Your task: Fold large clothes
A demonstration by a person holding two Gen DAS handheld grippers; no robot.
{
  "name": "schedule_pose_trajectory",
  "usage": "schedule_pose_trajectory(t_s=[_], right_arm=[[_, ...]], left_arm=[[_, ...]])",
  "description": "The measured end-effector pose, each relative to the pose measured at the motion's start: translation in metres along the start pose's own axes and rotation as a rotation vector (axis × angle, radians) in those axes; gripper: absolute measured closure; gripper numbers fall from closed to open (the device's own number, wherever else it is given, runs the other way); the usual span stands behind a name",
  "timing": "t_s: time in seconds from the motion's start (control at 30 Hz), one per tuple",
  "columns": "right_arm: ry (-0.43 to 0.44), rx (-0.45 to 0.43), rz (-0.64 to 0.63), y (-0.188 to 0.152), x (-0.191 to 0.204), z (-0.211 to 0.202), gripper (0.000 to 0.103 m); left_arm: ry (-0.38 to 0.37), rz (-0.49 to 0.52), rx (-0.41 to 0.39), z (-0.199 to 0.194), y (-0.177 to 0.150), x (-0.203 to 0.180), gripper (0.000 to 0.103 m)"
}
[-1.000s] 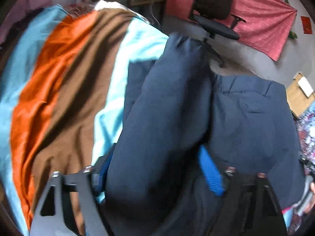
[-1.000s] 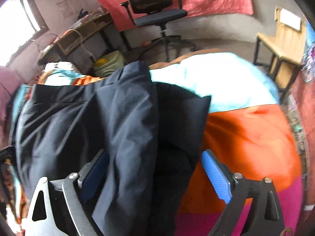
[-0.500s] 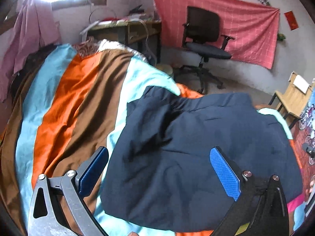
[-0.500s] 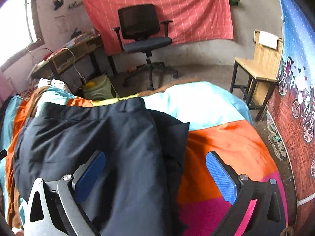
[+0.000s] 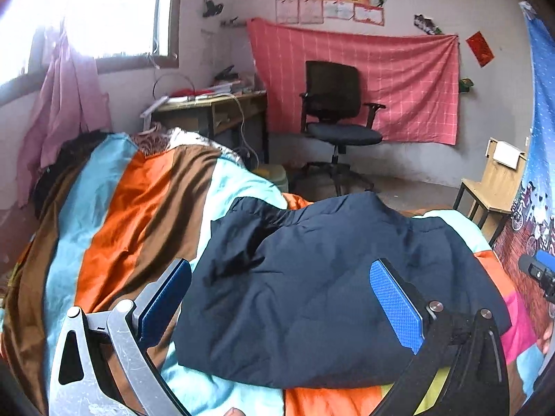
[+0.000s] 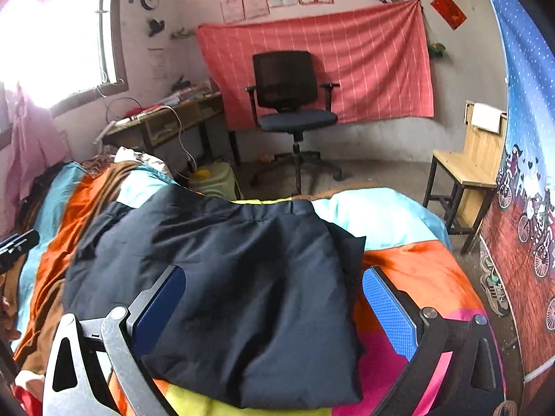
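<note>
Left gripper [image 5: 279,306] is hanging with jaws spread wide, nothing between the pads, above the near edge of the bed. Right gripper [image 6: 274,306] is doing the same: jaws fully apart, empty, blue pads clear of the cloth. Each gripper is looking down over the garment from the near side; neither is touching it.

The dark navy garment [image 5: 322,287] is lying on the striped bedspread [image 5: 138,208], towards the bed's near right corner. It is sitting as a bulky rectangle with doubled layers: in the right view a lower layer is sticking out past the top layer along the right edge [image 6: 350,253]. The far edge is running close to the foot of the bed, beyond which an office chair [image 6: 291,104] is standing on the floor.

Judged step: a fold looks just laid down and released, and the hands are pausing between folds. The piece is looking partly folded, not finished: still wide, still puffy.

Next move probably calls for re-gripping, one gripper at each end of one edge, pinching all layers together, lifting evenly and carrying that edge across to halve the piece. The protruding under-layer on the right is likely needing tucking or aligning first, or the stack will be coming out uneven.
</note>
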State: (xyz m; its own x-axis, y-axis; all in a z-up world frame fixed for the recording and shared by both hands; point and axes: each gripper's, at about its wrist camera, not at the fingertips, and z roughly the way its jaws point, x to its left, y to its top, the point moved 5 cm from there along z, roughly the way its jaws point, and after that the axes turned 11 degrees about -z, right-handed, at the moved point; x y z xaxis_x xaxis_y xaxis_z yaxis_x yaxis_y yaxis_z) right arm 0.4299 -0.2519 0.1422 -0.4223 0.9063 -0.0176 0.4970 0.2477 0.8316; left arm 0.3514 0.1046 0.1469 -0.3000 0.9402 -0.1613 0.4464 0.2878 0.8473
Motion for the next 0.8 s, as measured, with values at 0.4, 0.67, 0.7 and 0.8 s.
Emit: schedule_pose_trajectory(t_s=[0.4, 0.67, 0.7, 0.8], right_arm=[[0.026, -0.093, -0.036, -0.002, 0.034, -0.07, 0.0], [0.046, -0.119, -0.03, -0.012, 0.059, -0.104, 0.0], [0.046, -0.124, -0.031, -0.014, 0.06, -0.107, 0.0], [0.044, -0.141, -0.03, -0.019, 0.068, -0.116, 0.0]], left_arm=[[0.007, -0.01, 0.011, -0.053, -0.024, 0.0, 0.002], [-0.01, 0.022, -0.062, -0.09, -0.034, 0.001, 0.002], [-0.007, 0.03, -0.071, -0.093, -0.036, 0.0, 0.002], [-0.003, 0.054, -0.086, -0.103, -0.044, 0.0, 0.002]])
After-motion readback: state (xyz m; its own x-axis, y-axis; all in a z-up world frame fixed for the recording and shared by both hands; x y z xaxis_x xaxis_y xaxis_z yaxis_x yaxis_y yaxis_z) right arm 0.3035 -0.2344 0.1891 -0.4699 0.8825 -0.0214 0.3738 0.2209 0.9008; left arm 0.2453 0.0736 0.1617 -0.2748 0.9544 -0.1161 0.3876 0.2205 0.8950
